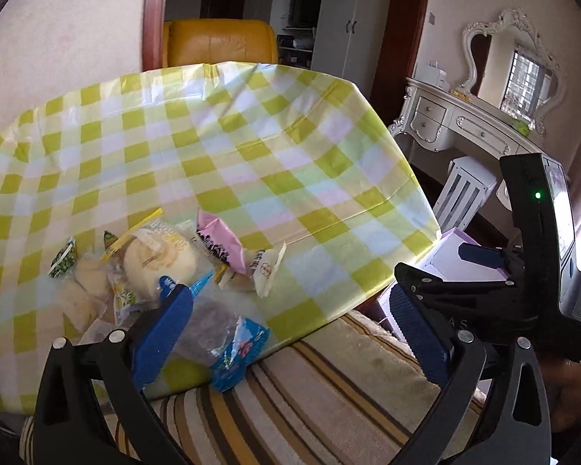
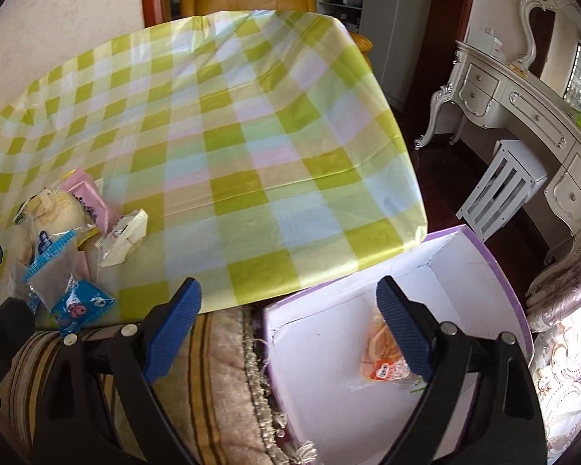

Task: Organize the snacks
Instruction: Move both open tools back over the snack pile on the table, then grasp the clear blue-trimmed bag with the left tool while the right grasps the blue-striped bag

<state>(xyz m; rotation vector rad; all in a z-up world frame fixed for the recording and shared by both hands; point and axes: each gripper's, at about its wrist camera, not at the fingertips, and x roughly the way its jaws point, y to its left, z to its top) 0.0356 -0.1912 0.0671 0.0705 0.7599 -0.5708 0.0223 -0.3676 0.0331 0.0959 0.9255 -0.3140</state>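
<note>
Left gripper (image 1: 294, 329) and right gripper (image 2: 290, 333) both spread wide, empty, near snack pile (image 1: 155, 267) and box (image 2: 464, 255); wrapper print unreadable.

orange snack packet (image 2: 383, 356): part hidden behind finger | wrapper print: unreadable

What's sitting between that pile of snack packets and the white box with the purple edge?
Only bare checked tablecloth on the table, and a striped cushion below its edge, separate the snack pile from the box; the right wrist view shows it.
</note>
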